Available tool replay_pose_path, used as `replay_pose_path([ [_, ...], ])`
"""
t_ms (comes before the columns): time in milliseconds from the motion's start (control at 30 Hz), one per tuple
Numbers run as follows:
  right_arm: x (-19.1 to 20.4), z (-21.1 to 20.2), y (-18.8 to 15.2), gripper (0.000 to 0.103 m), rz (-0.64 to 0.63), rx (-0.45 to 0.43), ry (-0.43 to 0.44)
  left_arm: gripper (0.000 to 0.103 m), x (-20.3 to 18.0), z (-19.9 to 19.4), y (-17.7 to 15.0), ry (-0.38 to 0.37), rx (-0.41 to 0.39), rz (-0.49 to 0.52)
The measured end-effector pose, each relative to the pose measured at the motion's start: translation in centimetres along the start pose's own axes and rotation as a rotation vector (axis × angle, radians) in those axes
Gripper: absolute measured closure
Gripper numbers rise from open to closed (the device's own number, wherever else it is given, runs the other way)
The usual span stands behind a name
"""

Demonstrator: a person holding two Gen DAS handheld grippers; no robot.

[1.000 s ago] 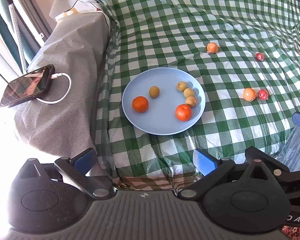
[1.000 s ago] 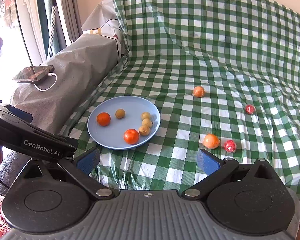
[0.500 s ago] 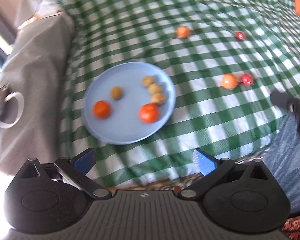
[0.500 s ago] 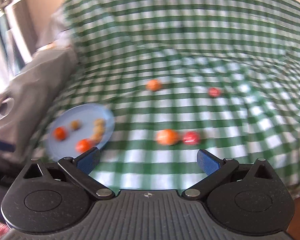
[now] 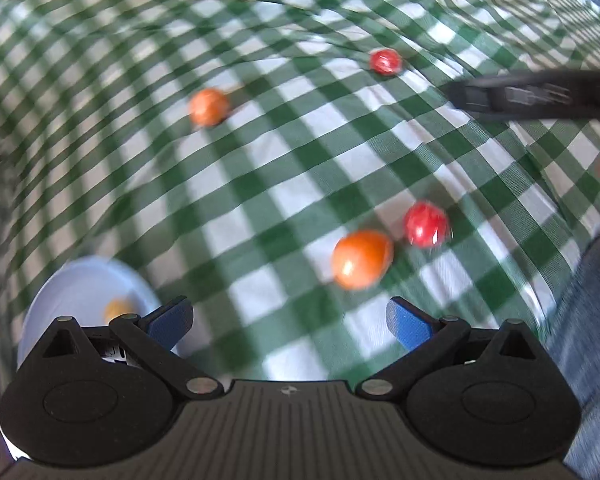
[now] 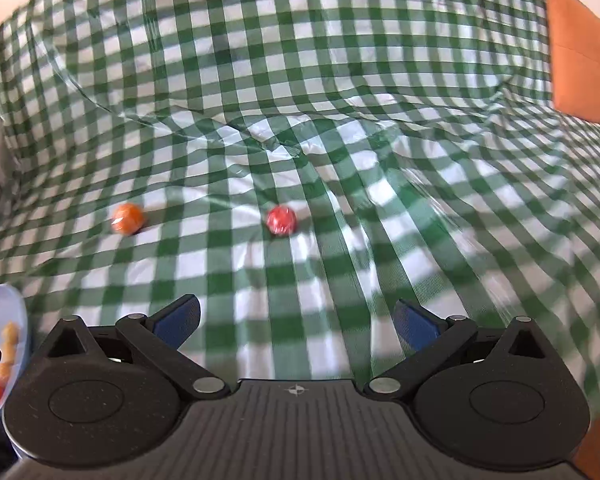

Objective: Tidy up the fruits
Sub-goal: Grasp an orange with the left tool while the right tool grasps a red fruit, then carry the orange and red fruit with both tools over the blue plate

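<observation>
In the left wrist view my left gripper [image 5: 290,320] is open and empty, just short of a near orange fruit [image 5: 362,258] and a red fruit [image 5: 425,224] lying side by side on the green checked cloth [image 5: 260,140]. A farther orange fruit [image 5: 209,107] and a farther red fruit [image 5: 385,61] lie beyond. The blue plate [image 5: 72,292] with fruit is at lower left. In the right wrist view my right gripper [image 6: 298,322] is open and empty, facing an orange fruit [image 6: 127,218] and a red fruit [image 6: 281,220]. The plate [image 6: 10,308] shows at the left edge.
The right gripper's black arm [image 5: 540,96] crosses the upper right of the left wrist view. An orange cushion [image 6: 580,52] stands at the right of the sofa. A jeans-clad leg [image 5: 588,340] is at the right edge. The cloth is wrinkled.
Both grippers swung right and forward, away from the plate and toward the loose fruits. The near orange and red fruits are now close before the left gripper. Both stay open.
</observation>
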State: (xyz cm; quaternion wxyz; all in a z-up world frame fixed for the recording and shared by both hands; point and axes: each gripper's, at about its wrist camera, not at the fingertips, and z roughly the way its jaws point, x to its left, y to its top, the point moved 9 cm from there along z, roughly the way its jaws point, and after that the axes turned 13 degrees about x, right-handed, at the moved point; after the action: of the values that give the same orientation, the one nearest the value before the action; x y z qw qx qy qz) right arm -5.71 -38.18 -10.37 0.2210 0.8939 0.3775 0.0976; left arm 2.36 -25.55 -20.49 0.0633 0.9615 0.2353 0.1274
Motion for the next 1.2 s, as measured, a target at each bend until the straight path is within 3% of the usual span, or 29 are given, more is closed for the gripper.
replay_pose_path([
  [67, 0.3, 2.8, 1.7, 0.001, -0.048, 0.000, -0.013, 0.000, -0.5, 1.2, 1.4, 0.032, -0.013, 0.029],
  [300, 1.3, 11.7, 6.0, 0.001, -0.130, 0.044, -0.027, 0.000, -2.0, 3.8, 3.9, -0.002, -0.052, 0.130],
  [367, 1.3, 13.3, 6.5, 0.003, -0.137, 0.048, -0.034, 0.008, -2.1, 3.8, 4.1, -0.042, -0.072, 0.138],
  [400, 1.4, 13.6, 6.7, 0.010, -0.140, 0.036, -0.034, 0.033, -2.4, 3.6, 4.2, -0.099, -0.074, 0.141],
  [433, 1.4, 13.5, 7.0, 0.020, -0.133, 0.007, -0.025, 0.066, -2.6, 3.3, 4.1, -0.176, -0.065, 0.138],
  [500, 2.1, 12.9, 7.0, 0.073, -0.146, -0.017, 0.023, 0.069, -3.0, 2.9, 4.1, -0.218, -0.053, 0.117],
  [600, 2.3, 12.5, 6.5, 0.073, -0.185, -0.019, -0.019, 0.070, -2.8, 2.7, 3.8, -0.200, -0.055, 0.101],
  [733, 1.4, 10.4, 6.5, 0.073, -0.156, -0.033, -0.031, 0.070, -1.1, 1.0, 3.0, -0.191, -0.079, 0.041],
  [900, 0.7, 4.2, 6.2, 0.073, -0.128, -0.102, -0.019, 0.070, 1.4, -3.7, 1.1, -0.161, -0.138, -0.026],
  [1100, 2.6, -5.0, 3.6, 0.073, -0.111, -0.172, 0.052, 0.070, 4.5, -9.8, -2.5, -0.118, -0.185, -0.113],
  [1200, 5.1, -8.9, 1.4, 0.073, -0.133, -0.157, 0.126, 0.070, 6.1, -12.3, -5.3, -0.105, -0.179, -0.164],
])
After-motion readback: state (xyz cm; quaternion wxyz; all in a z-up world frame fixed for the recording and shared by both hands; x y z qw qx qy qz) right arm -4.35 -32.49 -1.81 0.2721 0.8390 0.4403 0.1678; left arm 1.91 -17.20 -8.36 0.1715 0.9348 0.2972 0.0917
